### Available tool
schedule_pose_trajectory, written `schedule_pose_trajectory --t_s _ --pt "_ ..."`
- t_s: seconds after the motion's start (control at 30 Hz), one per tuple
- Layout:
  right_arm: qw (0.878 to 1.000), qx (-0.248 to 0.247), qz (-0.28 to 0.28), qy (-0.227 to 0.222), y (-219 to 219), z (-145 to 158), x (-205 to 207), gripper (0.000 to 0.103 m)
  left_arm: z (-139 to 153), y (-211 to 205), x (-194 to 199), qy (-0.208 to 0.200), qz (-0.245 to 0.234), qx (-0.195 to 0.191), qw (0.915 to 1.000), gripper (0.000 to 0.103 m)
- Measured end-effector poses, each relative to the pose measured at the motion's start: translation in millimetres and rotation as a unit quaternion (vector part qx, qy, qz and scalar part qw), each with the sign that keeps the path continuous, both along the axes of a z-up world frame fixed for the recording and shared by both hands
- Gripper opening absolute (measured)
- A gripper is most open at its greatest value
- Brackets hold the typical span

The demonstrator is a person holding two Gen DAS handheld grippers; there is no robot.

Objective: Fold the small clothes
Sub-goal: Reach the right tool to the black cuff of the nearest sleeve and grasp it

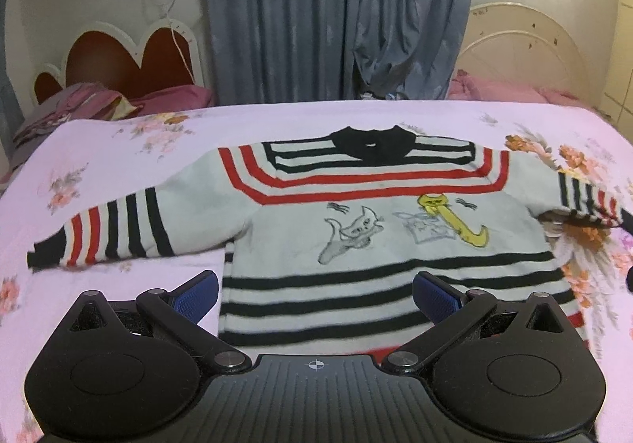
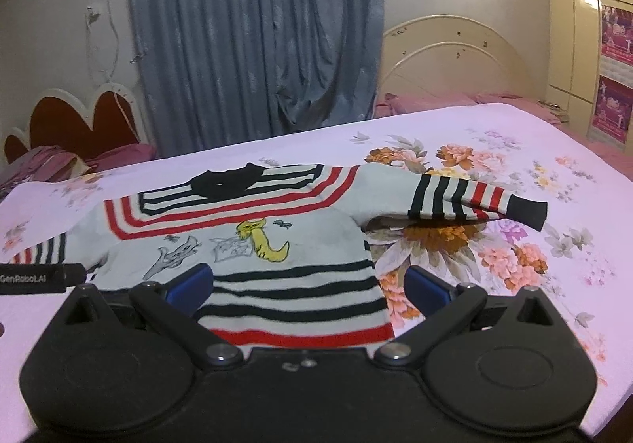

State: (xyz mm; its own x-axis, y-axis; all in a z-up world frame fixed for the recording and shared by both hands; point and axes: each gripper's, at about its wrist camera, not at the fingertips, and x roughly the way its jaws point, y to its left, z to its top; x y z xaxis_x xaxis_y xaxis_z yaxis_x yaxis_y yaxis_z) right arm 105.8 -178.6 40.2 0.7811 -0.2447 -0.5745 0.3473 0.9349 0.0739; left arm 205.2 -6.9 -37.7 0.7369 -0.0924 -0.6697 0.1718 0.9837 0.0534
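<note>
The left gripper hangs low over the near edge of the bed, its blue-padded fingers spread wide and released, with nothing between them. They straddle the hem at the sweater's left bottom corner. The right gripper sits beside it, fingers likewise parted and empty, framing the sweater's right bottom corner where a red band runs along the hem. A black part marked with white lettering shows at the left edge of the right wrist view; most likely it belongs to the other gripper.

The small sweater lies flat and face up on the floral pink bedsheet, hem toward the near edge, black collar toward the far edge. It is white with black and red stripes and cat drawings on the chest, one of them yellow. Both sleeves are stretched outward, the left sleeve toward the bed's left side, the right sleeve over large printed flowers.

Beyond the far edge hang blue-grey curtains. A red heart-shaped headboard stands to the far left and a cream arched headboard to the far right.
</note>
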Motion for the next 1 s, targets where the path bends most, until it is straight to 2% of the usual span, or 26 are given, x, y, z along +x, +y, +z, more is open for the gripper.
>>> schedule_pose_trajectory --t_s 0.27,0.67,0.87,1.0 --pt "0.999 -0.004 -0.033 0.022 -30 -15 26 0.102 -18 -10 30 0.012 -0.012 0.005 0.9998 0.103" --pt "0.997 -0.002 -0.053 0.047 -125 -40 65 0.102 -48 -52 70 0.019 0.043 0.003 0.9989 0.103" --pt "0.995 -0.004 -0.070 0.065 -177 -62 85 0.097 -64 -87 94 0.023 0.050 0.011 0.9985 0.103" --pt "0.992 0.003 -0.090 0.082 -215 -80 97 0.085 -72 -105 107 0.026 0.054 0.015 0.9981 0.103"
